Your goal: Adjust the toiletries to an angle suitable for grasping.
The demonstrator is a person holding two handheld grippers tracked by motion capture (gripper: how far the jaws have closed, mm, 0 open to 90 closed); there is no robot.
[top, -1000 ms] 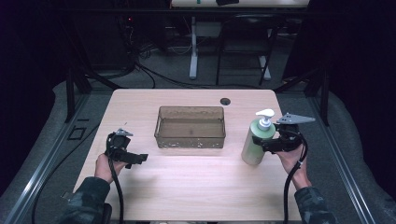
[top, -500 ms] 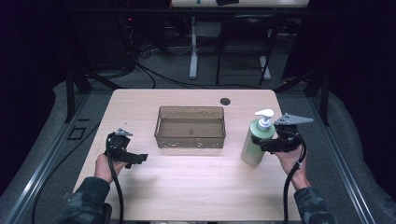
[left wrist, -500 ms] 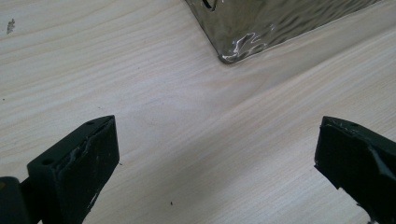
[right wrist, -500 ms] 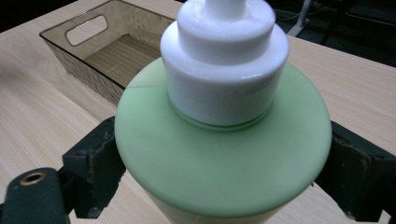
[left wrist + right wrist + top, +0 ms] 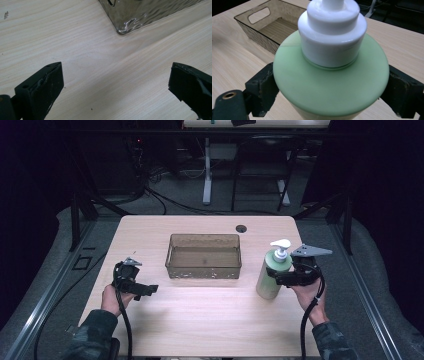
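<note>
Your right gripper [image 5: 283,276] is clamped on the green soap bottle [image 5: 270,275], jaws pressed against both sides of its shoulder just below the white pump [image 5: 332,30]. The bottle stands upright on the table [image 5: 210,320], long axis vertical, just right of the clear bin [image 5: 204,256]. From your right hand the bin lies to the left and slightly forward. Your left gripper [image 5: 115,85] hangs wide open over bare wood near the bin's corner, holding nothing

The table [image 5: 210,315] is evenly lit from above while the room around it sinks into near black. Glare glints on the tray [image 5: 130,23] corner. The bottle [image 5: 329,82] looms soft and slightly blurred up close.
</note>
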